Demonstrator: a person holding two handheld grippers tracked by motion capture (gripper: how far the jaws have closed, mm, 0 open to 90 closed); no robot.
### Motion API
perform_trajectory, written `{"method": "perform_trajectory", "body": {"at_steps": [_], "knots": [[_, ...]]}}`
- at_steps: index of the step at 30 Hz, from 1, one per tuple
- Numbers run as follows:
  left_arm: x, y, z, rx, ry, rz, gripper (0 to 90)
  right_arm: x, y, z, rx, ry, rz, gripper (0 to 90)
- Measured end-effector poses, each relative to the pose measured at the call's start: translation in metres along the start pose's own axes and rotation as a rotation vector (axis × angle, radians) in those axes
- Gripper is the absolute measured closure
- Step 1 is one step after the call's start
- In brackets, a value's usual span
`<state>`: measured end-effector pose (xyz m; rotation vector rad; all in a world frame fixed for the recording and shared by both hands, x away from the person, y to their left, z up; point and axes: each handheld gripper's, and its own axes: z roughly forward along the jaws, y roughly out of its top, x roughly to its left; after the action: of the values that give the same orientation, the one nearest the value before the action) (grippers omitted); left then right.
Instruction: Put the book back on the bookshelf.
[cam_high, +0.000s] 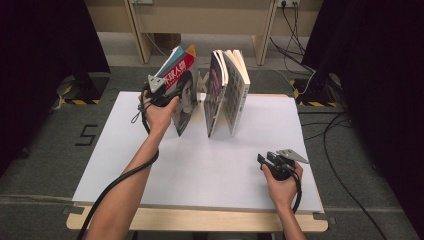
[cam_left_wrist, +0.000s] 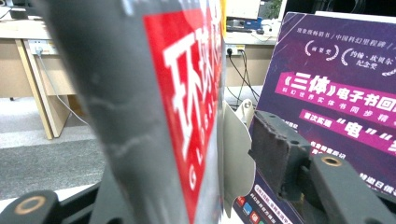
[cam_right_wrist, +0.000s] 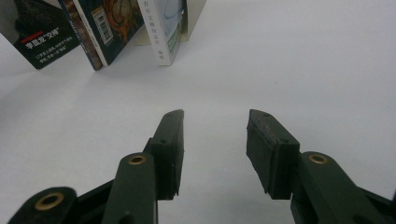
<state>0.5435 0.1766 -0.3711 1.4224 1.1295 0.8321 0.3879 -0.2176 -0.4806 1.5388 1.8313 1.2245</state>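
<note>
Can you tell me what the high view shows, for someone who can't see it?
A person's left gripper reaches a leaning magazine on a white table. Two more books lean beside it. The right gripper rests open, apart.

A white-topped bench (cam_high: 200, 170) with a pale wooden edge stands on grey carpet (cam_high: 45, 165). Black curtains (cam_high: 45, 40) hang at both sides. Beyond, a light wooden frame (cam_high: 142, 35) stands by black cables (cam_high: 295, 30) trailing over the floor.
</note>
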Motion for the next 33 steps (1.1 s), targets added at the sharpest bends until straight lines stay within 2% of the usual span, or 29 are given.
{"method": "perform_trajectory", "body": {"at_steps": [6, 8, 10, 15, 28, 33], "knots": [[0.004, -0.004, -0.003, 0.008, -0.002, -0.008, 46.1, 0.001, 0.0, 0.0, 0.005, 0.0, 0.0, 57.4], [0.005, -0.004, -0.003, 0.009, -0.004, -0.015, 45.6, 0.001, 0.0, 0.0, 0.004, -0.001, -0.001, 57.4], [0.007, -0.008, -0.005, 0.015, -0.017, -0.039, 45.4, 0.001, 0.0, 0.0, 0.006, 0.0, -0.001, 57.4], [0.01, -0.013, -0.006, 0.024, -0.015, -0.046, 45.3, 0.001, 0.0, 0.0, 0.004, 0.001, 0.0, 57.4], [0.014, -0.026, -0.012, 0.045, -0.026, -0.051, 44.7, 0.002, 0.0, 0.0, 0.003, 0.0, 0.001, 57.4], [0.014, -0.029, -0.016, 0.049, -0.025, -0.04, 44.3, 0.003, -0.001, 0.0, 0.004, 0.0, -0.005, 57.4]]}}
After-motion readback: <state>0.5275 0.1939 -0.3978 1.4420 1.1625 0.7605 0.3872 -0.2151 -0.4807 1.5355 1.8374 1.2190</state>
